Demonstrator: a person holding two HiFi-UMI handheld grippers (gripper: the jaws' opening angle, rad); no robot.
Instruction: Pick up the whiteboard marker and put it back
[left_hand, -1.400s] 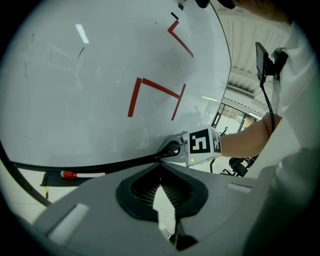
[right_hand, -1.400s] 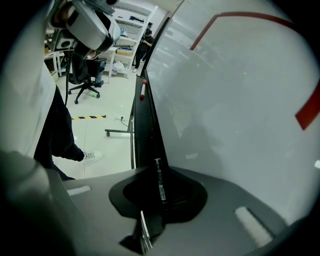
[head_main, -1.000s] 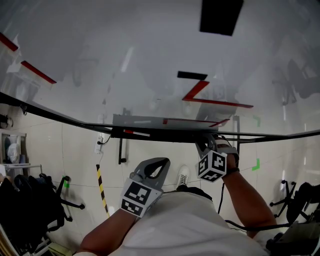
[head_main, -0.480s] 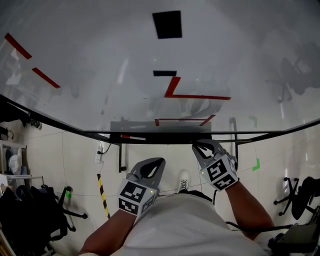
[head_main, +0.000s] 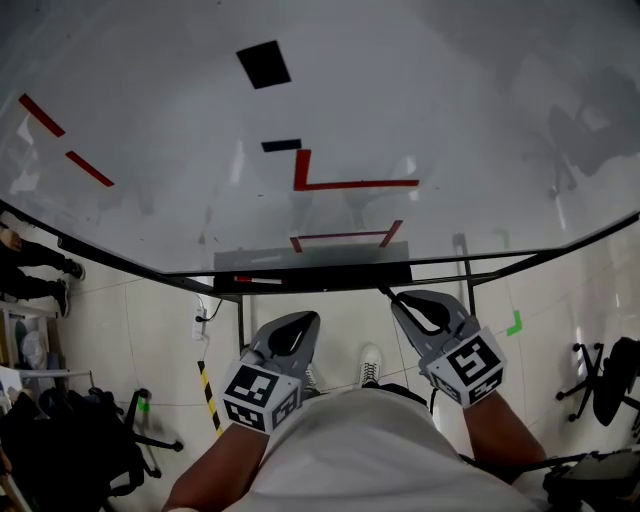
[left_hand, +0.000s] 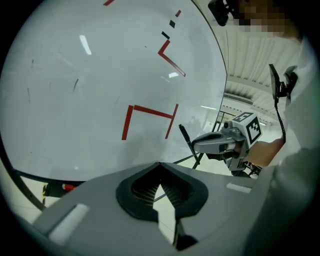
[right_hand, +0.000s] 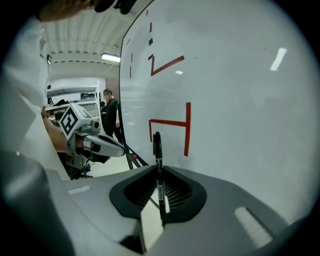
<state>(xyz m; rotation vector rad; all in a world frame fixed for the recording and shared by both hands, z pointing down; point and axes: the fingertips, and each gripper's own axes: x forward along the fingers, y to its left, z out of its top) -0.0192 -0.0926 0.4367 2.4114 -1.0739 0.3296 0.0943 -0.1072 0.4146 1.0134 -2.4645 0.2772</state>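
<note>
A thin black whiteboard marker (right_hand: 158, 150) stands out between the jaws of my right gripper (right_hand: 160, 192), which is shut on it; its end points at the whiteboard (right_hand: 235, 100). In the head view the right gripper (head_main: 405, 303) hangs just below the board's dark tray (head_main: 330, 273), with the marker (head_main: 385, 292) short of the tray's right end. My left gripper (head_main: 303, 322) is lower left of the tray, jaws together on nothing. The left gripper view shows those jaws (left_hand: 159, 185) meeting at the tip, and the right gripper (left_hand: 202, 143) with the marker (left_hand: 184, 136) to the right.
Red lines and black patches mark the whiteboard (head_main: 330, 120). A small red-ended item (head_main: 245, 280) lies at the tray's left end. Below are the board's stand legs (head_main: 241, 320), a yellow-black striped bar (head_main: 208, 395), dark bags (head_main: 60, 450) and chairs (head_main: 610, 380). A person (right_hand: 111, 115) stands far off.
My right gripper has come down and away from the tray's right end with the marker in it. The head view has swung, so the board's marks sit further left. The left gripper barely moved.
</note>
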